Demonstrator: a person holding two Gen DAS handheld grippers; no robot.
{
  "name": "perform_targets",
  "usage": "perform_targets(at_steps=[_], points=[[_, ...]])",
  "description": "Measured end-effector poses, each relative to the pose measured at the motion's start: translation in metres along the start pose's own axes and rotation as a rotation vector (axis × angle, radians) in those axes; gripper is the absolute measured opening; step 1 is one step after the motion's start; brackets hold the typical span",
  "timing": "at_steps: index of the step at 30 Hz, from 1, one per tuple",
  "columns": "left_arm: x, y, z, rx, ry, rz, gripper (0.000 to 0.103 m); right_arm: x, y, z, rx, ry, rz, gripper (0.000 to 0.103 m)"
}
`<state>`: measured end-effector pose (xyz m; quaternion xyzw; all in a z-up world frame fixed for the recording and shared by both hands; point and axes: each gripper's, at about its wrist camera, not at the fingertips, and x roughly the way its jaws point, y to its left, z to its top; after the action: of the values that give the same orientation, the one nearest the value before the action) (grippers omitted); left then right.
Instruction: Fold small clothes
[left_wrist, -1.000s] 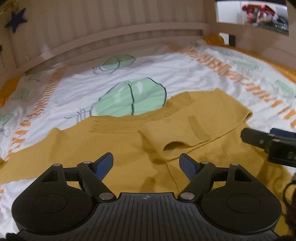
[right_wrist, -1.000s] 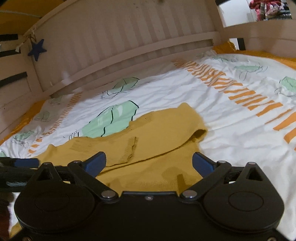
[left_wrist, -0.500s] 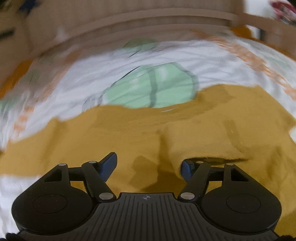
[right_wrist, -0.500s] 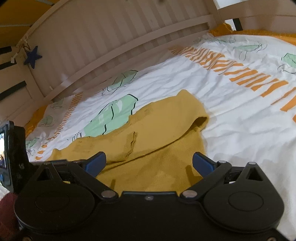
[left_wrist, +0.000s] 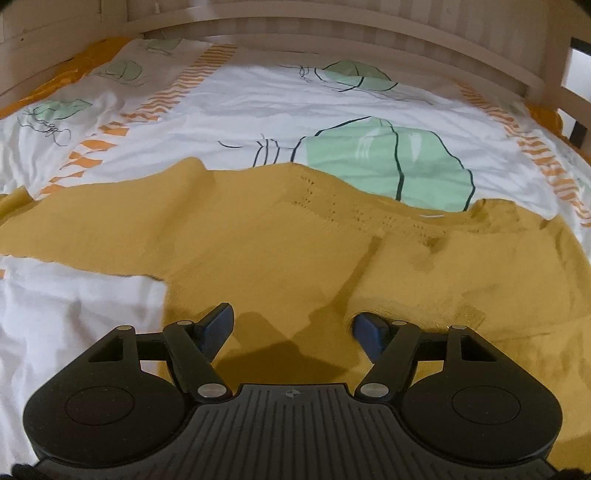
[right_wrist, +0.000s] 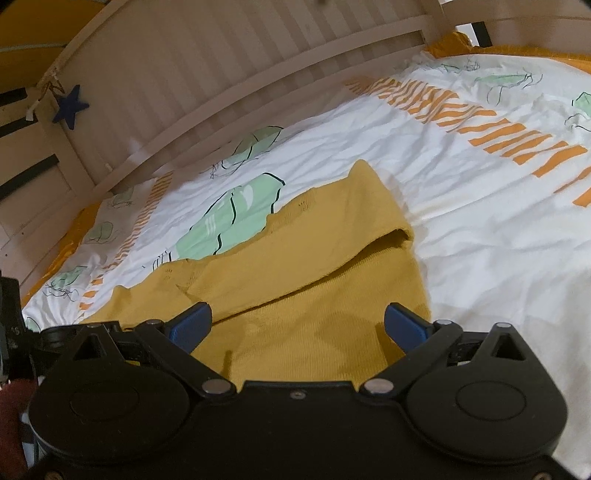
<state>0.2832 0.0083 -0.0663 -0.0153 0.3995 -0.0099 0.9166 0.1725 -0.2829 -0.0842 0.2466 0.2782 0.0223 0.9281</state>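
Observation:
A mustard-yellow knit sweater (left_wrist: 295, 251) lies spread on the bed. In the left wrist view one sleeve stretches out to the left and the right part is folded over the body. My left gripper (left_wrist: 293, 328) is open and low over the sweater's body, its right fingertip (left_wrist: 365, 328) at the edge of the folded layer. In the right wrist view the sweater (right_wrist: 314, 266) shows its right sleeve folded across the body. My right gripper (right_wrist: 295, 325) is open and empty over the sweater's lower right part. The left gripper's body (right_wrist: 14, 325) shows at the left edge.
The sheet (left_wrist: 258, 110) is white with green cactus prints and orange stripes. A slatted wooden headboard (right_wrist: 221, 85) stands behind, with a blue star (right_wrist: 70, 105) hanging on it. Bare sheet (right_wrist: 498, 240) lies to the right of the sweater.
My left gripper has swung left and moved in low over the sweater, so the left sleeve is now in view. My right gripper has tilted and moved slightly closer. Both stay open.

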Motion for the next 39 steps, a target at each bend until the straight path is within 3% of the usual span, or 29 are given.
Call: perform_targets(at_steps=[8, 11, 13, 19, 22, 31, 32, 34, 35, 36, 39], points=[[-0.01, 0.034, -0.01, -0.102, -0.004, 0.043, 0.069, 0.002, 0.001, -0.002, 0.01, 0.013, 0.01, 0.101], [-0.02, 0.04, -0.01, -0.09, -0.037, 0.077, 0.068, 0.003, 0.001, -0.002, 0.009, 0.018, 0.013, 0.101], [-0.03, 0.031, -0.012, 0.003, -0.079, 0.071, 0.068, 0.004, 0.002, -0.003, 0.008, 0.02, 0.014, 0.101], [-0.05, -0.032, -0.036, 0.416, -0.21, 0.012, 0.066, 0.005, 0.002, -0.005, 0.006, 0.025, 0.011, 0.101], [-0.046, -0.053, -0.044, 0.503, -0.211, -0.02, 0.063, 0.005, 0.001, -0.005, 0.013, 0.027, 0.009, 0.101], [-0.018, -0.092, -0.062, 0.662, -0.167, 0.011, 0.059, 0.008, -0.003, -0.004, 0.039, 0.042, 0.013, 0.101], [-0.015, -0.094, -0.063, 0.677, -0.173, 0.022, 0.057, 0.008, -0.003, -0.005, 0.04, 0.043, 0.013, 0.101], [-0.014, -0.097, -0.064, 0.697, -0.192, 0.026, 0.039, 0.009, -0.004, -0.005, 0.043, 0.045, 0.013, 0.101], [-0.014, -0.097, -0.063, 0.693, -0.188, 0.012, 0.022, 0.009, -0.004, -0.005, 0.046, 0.046, 0.013, 0.101], [-0.013, -0.095, -0.059, 0.675, -0.179, -0.013, 0.012, 0.009, -0.005, -0.005, 0.05, 0.046, 0.014, 0.101], [-0.02, -0.083, -0.047, 0.592, -0.207, -0.08, 0.005, 0.009, -0.005, -0.005, 0.057, 0.047, 0.016, 0.101]])
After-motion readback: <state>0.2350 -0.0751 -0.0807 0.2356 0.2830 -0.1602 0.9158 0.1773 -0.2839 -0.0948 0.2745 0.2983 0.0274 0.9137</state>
